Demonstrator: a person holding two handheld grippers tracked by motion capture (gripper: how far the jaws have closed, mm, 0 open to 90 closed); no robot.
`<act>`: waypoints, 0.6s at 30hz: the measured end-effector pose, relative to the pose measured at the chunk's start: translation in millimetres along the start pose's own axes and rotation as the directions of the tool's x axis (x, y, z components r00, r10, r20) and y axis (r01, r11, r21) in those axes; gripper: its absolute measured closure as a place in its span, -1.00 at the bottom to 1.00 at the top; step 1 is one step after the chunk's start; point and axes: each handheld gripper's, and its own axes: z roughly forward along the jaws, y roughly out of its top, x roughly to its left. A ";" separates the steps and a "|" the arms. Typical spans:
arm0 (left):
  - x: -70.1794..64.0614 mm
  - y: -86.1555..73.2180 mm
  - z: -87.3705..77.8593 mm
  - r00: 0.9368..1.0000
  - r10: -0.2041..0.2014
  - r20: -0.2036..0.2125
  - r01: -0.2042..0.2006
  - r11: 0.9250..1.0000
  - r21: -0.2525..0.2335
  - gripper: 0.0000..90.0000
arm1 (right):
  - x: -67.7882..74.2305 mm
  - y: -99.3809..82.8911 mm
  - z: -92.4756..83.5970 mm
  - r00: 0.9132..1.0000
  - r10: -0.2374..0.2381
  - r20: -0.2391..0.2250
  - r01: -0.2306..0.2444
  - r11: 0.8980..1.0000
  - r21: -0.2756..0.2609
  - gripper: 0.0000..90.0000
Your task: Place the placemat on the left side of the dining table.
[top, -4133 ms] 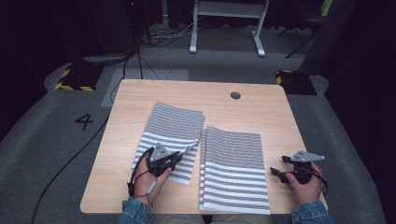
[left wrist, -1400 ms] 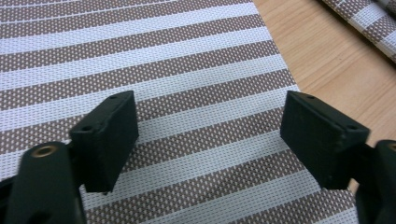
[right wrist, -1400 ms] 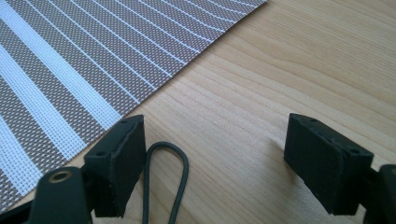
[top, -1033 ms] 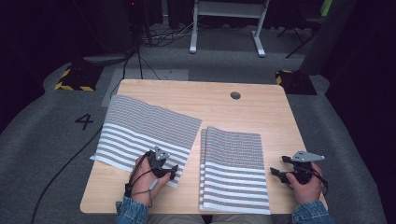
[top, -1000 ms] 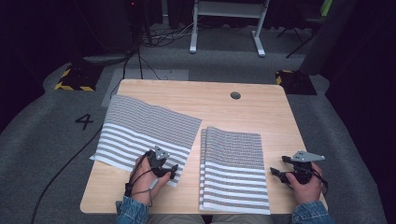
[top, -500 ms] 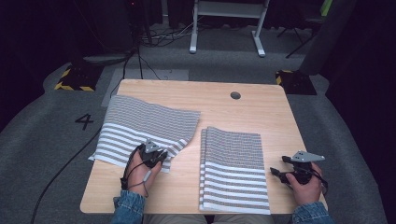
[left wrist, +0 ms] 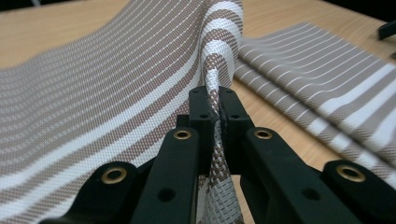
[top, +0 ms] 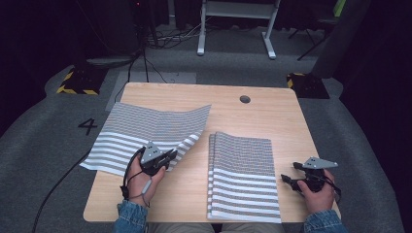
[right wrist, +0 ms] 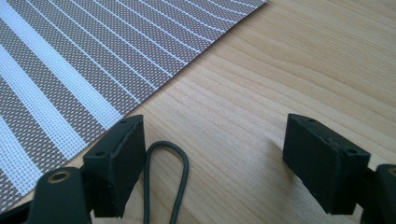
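Two grippers – the left gripper point(top: 165, 158) has just closed on the spread placemat's point(top: 145, 127) edge, probably lifting it; the right gripper point(top: 290, 173) rests wide open.

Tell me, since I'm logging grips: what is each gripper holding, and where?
The left gripper pinches the spread striped mat at its near right edge. The right gripper holds nothing.

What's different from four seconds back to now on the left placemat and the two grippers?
The loose striped placemat, then folded, has been spread flat over the table's left side. The left gripper has just closed its jaws on that placemat's near right edge and is lifting it, so the corner curls up. The folded stack of placemats lies where it was, and the right gripper rests open on the table, unmoved.
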 end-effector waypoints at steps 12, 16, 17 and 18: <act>-24.4 1.1 -33.6 0.981 0.026 0.194 -0.037 0.998 0.051 0.91 | 1.7 -0.4 -0.4 1.000 0.005 0.003 -0.005 1.000 0.003 -0.53; -23.3 -7.8 -57.3 0.970 0.005 0.242 -0.037 0.991 0.128 0.90 | 1.3 -0.3 -0.4 1.000 0.006 -0.001 -0.006 1.000 0.004 -0.53; -23.3 -7.8 -57.3 0.970 0.005 0.242 -0.037 0.991 0.128 0.89 | 1.3 -0.3 -0.4 1.000 0.006 -0.001 -0.006 1.000 0.004 -0.53; -22.6 -9.6 -62.7 0.969 0.001 0.245 -0.041 0.987 0.156 0.89 | 1.3 -0.2 -0.4 1.000 0.007 -0.002 -0.007 1.000 0.005 -0.53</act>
